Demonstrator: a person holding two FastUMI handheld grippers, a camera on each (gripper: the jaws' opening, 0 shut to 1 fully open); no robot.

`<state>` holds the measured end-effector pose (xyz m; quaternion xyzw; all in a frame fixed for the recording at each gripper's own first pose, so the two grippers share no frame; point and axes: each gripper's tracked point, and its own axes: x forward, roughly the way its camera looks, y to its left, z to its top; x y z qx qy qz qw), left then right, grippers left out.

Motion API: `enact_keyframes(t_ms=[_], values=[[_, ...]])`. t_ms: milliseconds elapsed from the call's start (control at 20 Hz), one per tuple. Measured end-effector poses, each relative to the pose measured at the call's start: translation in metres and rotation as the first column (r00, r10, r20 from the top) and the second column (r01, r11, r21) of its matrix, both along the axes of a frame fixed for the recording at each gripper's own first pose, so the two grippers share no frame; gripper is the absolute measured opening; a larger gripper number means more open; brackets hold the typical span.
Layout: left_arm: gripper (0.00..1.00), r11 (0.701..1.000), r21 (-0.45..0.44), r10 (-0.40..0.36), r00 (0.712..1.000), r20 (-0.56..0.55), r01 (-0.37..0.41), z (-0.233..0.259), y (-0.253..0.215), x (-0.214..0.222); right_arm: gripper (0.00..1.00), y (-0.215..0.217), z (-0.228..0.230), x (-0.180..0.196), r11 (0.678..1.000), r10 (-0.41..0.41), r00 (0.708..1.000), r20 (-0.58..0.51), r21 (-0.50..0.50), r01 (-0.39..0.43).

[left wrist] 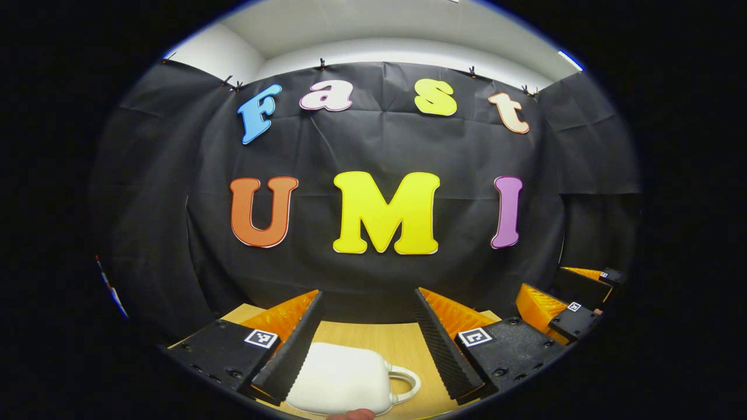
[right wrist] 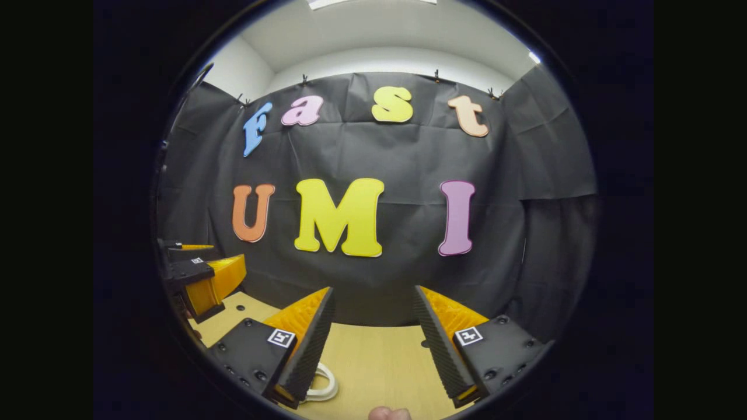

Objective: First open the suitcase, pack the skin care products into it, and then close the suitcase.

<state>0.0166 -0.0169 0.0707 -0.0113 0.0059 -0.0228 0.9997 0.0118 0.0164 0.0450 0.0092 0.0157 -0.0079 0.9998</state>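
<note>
White suitcase (left wrist: 344, 379), lid down, below my parted, empty left gripper (left wrist: 365, 344); right gripper (right wrist: 373, 344) likewise released. Risk: handle (left wrist: 405, 382) slips, lid drops.

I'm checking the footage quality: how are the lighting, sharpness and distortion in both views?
Left gripper view: even overhead light, sharp, strong fisheye bending of the cloth wall; the white suitcase looks bright, without blown glare. Right gripper view: similar soft light, bright ceiling strip at the top, wooden table evenly lit, tongs crisp.
</note>
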Motion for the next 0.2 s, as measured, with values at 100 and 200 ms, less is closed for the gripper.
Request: enact_keyframes(t_ms=[100,200], values=[[0.96,1.0,-0.003,-0.003,1.0,0.016,0.003,0.0084,0.0026,-0.0006,0.81,-0.0003,0.0058,-0.0006,1.0,-0.006,1.0,0.007,0.0,0.006],[0.96,1.0,-0.012,-0.004,1.0,0.017,0.004,0.009,0.004,-0.0008,0.81,-0.0004,0.0094,-0.0008,1.0,-0.013,1.0,0.014,0.0,0.013]])
